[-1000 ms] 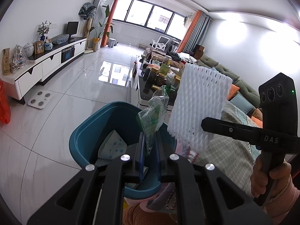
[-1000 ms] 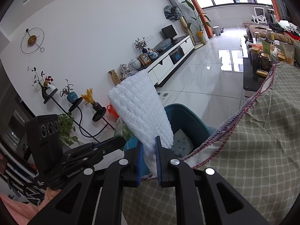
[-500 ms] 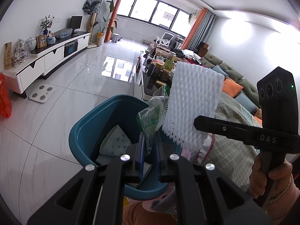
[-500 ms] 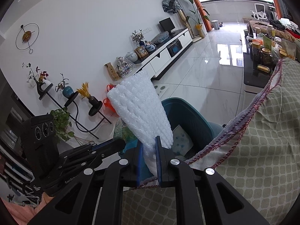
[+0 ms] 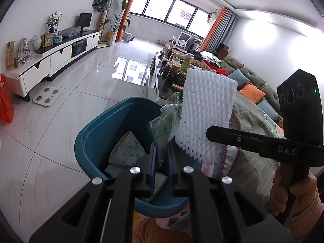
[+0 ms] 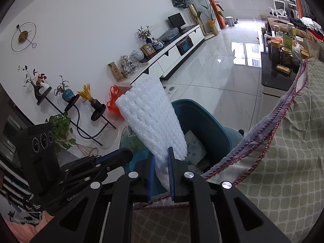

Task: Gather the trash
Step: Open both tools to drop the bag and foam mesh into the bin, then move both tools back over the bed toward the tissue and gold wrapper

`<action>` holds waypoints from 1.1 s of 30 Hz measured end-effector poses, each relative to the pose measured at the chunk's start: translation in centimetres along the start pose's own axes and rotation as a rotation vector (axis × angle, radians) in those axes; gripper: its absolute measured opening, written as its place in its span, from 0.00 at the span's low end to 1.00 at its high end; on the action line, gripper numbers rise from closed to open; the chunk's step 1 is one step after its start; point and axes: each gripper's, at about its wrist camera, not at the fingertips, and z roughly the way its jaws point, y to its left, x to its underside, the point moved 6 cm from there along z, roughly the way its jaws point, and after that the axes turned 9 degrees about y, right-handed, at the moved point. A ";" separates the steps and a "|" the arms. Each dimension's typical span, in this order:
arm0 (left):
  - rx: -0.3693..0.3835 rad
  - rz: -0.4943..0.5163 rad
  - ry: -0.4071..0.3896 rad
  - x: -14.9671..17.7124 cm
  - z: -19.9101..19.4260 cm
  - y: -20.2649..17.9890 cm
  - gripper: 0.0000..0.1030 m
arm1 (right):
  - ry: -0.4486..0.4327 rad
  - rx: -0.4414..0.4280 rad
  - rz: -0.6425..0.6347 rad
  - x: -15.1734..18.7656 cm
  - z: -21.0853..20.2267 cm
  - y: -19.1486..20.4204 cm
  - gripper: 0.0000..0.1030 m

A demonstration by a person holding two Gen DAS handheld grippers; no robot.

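My left gripper [image 5: 162,154] is shut on a crumpled clear and green plastic wrapper [image 5: 163,127] and holds it above the teal trash bin [image 5: 89,139]. My right gripper [image 6: 161,156] is shut on a white foam net sleeve [image 6: 150,119], which also shows in the left wrist view [image 5: 204,109], at the bin's right rim. The bin [image 6: 210,129] holds a dotted white paper pack [image 5: 129,151]. The left gripper body [image 6: 66,172] shows at the lower left of the right wrist view.
A sofa with a green checked cover [image 6: 283,141] lies right of the bin. A dark coffee table with several jars [image 5: 174,75] stands behind. A white TV cabinet [image 5: 56,58] lines the left wall. A scale [image 5: 46,99] and an orange bag [image 5: 6,101] sit on the tiled floor.
Both grippers have moved closer over the bin, each still holding its piece. The foam sleeve has shifted left toward the wrapper and hangs lower over the bin's rim.
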 end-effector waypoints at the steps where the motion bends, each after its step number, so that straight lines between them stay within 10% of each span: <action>1: -0.001 -0.002 0.001 0.0 0.1 0.0 0.11 | 0.004 0.002 0.003 0.0 0.1 0.0 0.14; 19: -0.021 -0.059 0.050 0.3 2.6 1.6 0.31 | 0.023 0.039 0.052 0.1 1.0 -0.8 0.41; 33: 0.038 0.053 -0.056 0.1 -0.3 -2.4 0.55 | -0.095 0.043 0.039 2.8 -4.7 -1.5 0.47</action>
